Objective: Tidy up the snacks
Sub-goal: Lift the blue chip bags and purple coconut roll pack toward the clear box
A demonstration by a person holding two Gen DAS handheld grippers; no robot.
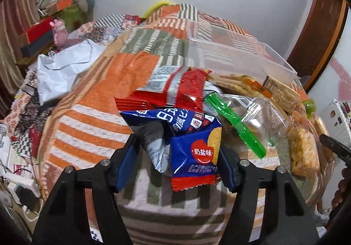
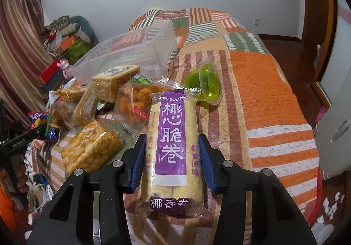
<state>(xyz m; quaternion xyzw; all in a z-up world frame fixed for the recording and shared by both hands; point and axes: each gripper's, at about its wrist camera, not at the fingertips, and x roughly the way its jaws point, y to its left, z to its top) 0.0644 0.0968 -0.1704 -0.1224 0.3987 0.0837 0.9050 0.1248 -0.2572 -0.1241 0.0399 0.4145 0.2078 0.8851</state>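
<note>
My left gripper is shut on a crumpled blue cracker packet, with both blue pads against its sides. Behind it lie a red packet and a clear bag with a green strip. My right gripper is shut on a long coconut roll packet with a purple label, held lengthwise between the pads. A green jelly cup lies on its side just beyond it. An empty clear plastic bin stands at the back of the snack pile.
Everything lies on a bed with an orange striped patchwork quilt. Left of the roll are a puffed rice bar packet, a bread packet and a bag of fried balls. A white plastic bag lies far left.
</note>
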